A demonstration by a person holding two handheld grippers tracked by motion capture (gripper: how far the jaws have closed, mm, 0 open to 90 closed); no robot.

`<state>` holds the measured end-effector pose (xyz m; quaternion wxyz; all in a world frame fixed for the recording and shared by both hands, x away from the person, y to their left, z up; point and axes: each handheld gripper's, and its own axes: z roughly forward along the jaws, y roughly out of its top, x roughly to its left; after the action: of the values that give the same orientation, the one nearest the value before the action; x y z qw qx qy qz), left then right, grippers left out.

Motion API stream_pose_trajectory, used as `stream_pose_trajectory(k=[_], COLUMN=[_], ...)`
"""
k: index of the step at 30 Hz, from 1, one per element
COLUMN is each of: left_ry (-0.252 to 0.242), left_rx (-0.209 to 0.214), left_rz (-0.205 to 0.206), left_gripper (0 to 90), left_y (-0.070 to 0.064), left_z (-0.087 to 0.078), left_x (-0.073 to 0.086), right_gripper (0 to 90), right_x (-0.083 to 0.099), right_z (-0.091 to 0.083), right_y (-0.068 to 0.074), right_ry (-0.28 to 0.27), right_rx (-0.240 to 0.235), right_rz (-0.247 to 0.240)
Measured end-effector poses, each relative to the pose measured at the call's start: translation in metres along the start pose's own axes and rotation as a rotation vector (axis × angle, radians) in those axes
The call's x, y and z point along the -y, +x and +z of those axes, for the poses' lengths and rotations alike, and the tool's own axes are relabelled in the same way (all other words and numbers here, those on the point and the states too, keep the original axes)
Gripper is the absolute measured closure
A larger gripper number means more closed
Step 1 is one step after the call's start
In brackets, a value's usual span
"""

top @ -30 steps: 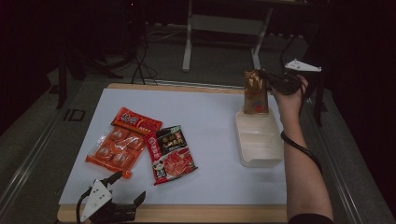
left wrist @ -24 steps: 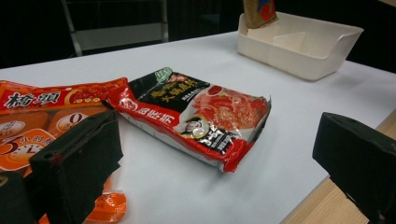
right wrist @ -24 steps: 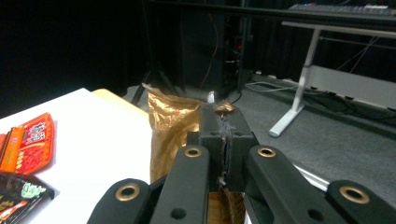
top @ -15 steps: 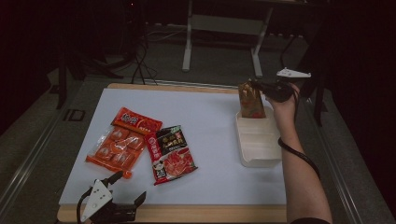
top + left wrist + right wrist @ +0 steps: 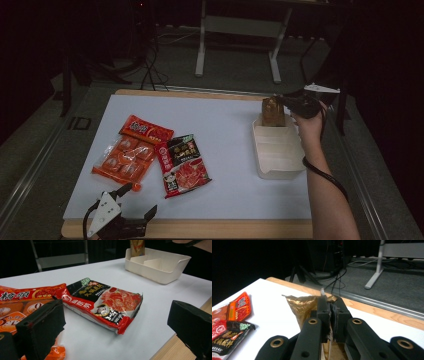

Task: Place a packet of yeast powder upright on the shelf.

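Note:
My right gripper (image 5: 283,100) (image 5: 331,302) is shut on the top edge of a gold-brown snack pouch (image 5: 273,111) (image 5: 304,305), which hangs upright with its lower end in the far compartment of a cream divided bin (image 5: 278,159) (image 5: 160,267). My left gripper (image 5: 136,200) (image 5: 120,327) rests open at the table's near left edge, empty, its jaws facing a red-and-black food packet (image 5: 183,164) (image 5: 105,302). Beside that packet lie an orange multi-pack (image 5: 125,159) (image 5: 15,312) and a red packet (image 5: 147,131).
The white table top (image 5: 225,140) has a wooden rim. Beyond its far edge stand a metal stand frame (image 5: 240,30) and floor cables (image 5: 150,75). The person's right forearm (image 5: 325,200) comes up along the table's right side.
My right gripper has lowered the gold pouch from above the table's far edge down into the bin's far compartment. The left gripper has stayed still.

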<state>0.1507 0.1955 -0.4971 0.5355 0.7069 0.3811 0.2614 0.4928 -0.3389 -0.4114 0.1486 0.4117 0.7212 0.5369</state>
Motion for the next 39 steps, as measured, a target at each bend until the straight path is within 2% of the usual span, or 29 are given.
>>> stream_pose_trajectory(k=[2, 5, 9, 13, 15, 17, 21, 25, 28, 31, 37, 39], left_ry=[0.0, 0.001, 0.003, 0.003, 0.004, 0.003, 0.001, 0.001, 0.007, 0.006, 0.005, 0.005], left_rx=[0.002, 0.003, 0.008, 0.01, 0.013, 0.015, 0.02, 0.023, 0.03, 0.036, 0.048, 0.05], left_rz=[0.003, 0.006, 0.01, 0.011, 0.011, 0.013, 0.015, 0.015, 0.02, 0.023, 0.023, 0.024], left_gripper=[1.9, 1.9, 1.9, 1.9, 1.9, 1.9, 1.9, 1.9, 1.9, 1.9, 1.9, 1.9], left_y=[0.0, -0.001, -0.001, -0.001, -0.001, -0.001, -0.002, -0.002, -0.003, -0.003, -0.005, -0.005], left_z=[0.001, 0.002, 0.003, 0.004, 0.005, 0.005, 0.006, 0.007, 0.01, 0.012, 0.014, 0.015], left_x=[0.0, -0.001, -0.001, -0.001, -0.002, -0.002, -0.002, -0.003, -0.003, -0.003, -0.005, -0.006], right_gripper=[86.2, 84.7, 71.7, 70.1, 67.8, 67.5, 66.5, 63.6, 58.0, 48.5, 29.3, 25.5], right_x=[0.002, 0.005, 0.001, -0.003, -0.007, -0.008, -0.006, -0.004, -0.002, 0.0, 0.01, 0.012], right_z=[-0.002, -0.009, -0.013, -0.017, -0.021, -0.024, -0.029, -0.036, -0.044, -0.049, -0.06, -0.062], right_y=[-0.001, -0.004, 0.0, 0.004, 0.008, 0.008, 0.01, 0.01, 0.021, 0.031, 0.054, 0.06], right_ry=[-0.004, -0.012, 0.0, 0.014, 0.022, 0.019, 0.046, 0.023, -0.003, -0.012, -0.046, -0.053], right_rx=[0.005, 0.018, 0.052, 0.064, 0.092, 0.096, 0.157, 0.146, 0.102, 0.076, 0.02, 0.003], right_rz=[0.013, 0.009, -0.012, -0.028, -0.041, -0.033, -0.041, -0.024, -0.036, -0.04, -0.012, -0.007])
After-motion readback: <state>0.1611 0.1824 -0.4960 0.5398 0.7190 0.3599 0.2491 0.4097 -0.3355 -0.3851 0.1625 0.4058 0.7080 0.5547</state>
